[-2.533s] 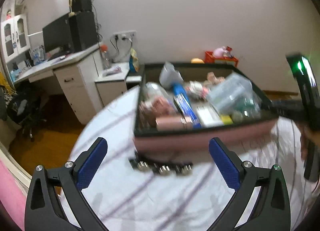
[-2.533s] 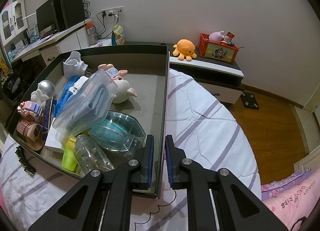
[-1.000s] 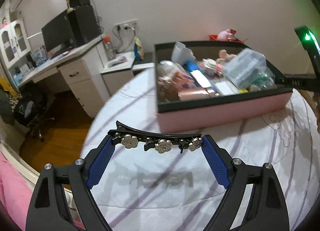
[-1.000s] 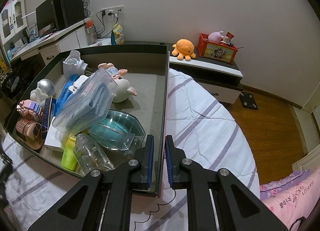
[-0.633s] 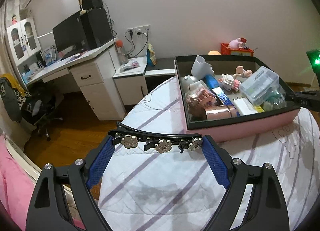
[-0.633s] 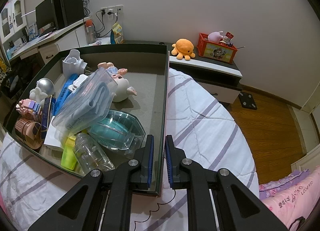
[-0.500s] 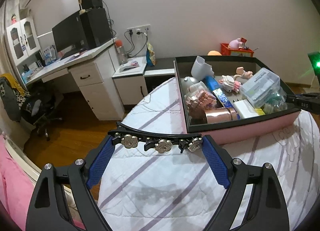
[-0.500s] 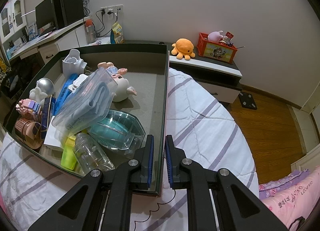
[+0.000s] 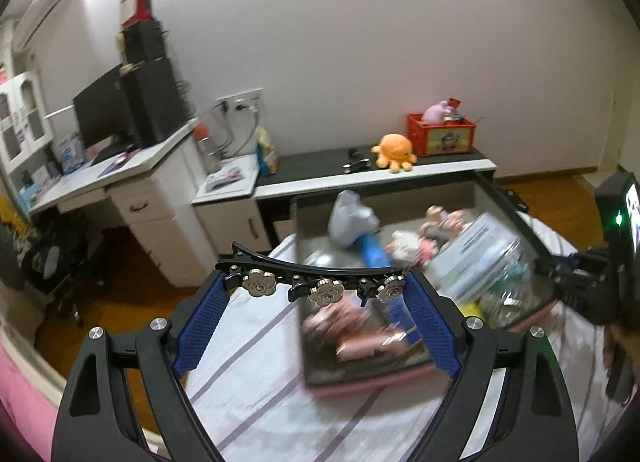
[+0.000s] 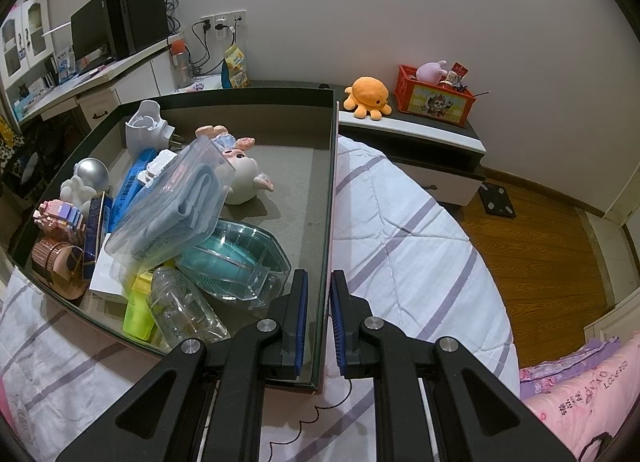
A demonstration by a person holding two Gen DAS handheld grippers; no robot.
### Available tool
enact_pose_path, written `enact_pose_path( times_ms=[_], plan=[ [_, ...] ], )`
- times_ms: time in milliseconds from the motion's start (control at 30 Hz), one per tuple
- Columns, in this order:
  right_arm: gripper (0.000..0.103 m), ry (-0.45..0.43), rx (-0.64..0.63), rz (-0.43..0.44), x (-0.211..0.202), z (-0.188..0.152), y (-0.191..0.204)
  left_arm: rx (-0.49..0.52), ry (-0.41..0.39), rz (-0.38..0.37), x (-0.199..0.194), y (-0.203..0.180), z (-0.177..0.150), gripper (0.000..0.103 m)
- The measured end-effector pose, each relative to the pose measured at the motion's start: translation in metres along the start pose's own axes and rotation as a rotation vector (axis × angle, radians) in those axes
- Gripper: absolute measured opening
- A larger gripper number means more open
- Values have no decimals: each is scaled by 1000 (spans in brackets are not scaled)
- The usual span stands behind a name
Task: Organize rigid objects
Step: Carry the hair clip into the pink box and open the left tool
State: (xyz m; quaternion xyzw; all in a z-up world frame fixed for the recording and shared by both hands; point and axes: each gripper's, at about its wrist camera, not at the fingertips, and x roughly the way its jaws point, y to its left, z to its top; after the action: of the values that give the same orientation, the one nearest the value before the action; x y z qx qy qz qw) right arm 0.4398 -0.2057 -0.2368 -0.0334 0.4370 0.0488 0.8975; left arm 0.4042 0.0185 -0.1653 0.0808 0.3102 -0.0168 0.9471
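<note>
Fingers, left: left gripper spread wide, blue fingers pressing the two ends of a black hair clip with three metal flowers, held crosswise at the tips.
Fingers, right: right gripper nearly closed, pinching the right wall of the box between the pads.
Box: pink outside, dark inside, on the striped bed; beyond and below the left fingers, blurred.
Box contents: clear case, teal container, bottle, pig figure, left of the right fingers.

Tray contents: motion-blurred in my left view — items indistinct.
Right gripper: cut off at the frame edge.
</note>
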Motion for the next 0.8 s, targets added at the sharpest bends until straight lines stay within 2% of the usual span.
enact_pose_path(
  times_ms=[100, 233, 433, 533, 800],
  plan=[
    [13, -1, 2, 1, 0, 0, 0, 33, 22, -27, 20, -17, 15, 89],
    [13, -2, 6, 6, 1, -1, 0, 98, 68, -24, 54, -43, 31, 89],
    [13, -5, 11, 10, 0, -1, -1, 173, 126, -56, 96, -72, 43, 89],
    [13, -4, 12, 12, 0, -2, -1, 194, 166, -65, 117, -82, 44, 89],
    [13, -5, 12, 14, 0, -1, 1, 205, 189, -98, 142, -90, 44, 90]
  ],
)
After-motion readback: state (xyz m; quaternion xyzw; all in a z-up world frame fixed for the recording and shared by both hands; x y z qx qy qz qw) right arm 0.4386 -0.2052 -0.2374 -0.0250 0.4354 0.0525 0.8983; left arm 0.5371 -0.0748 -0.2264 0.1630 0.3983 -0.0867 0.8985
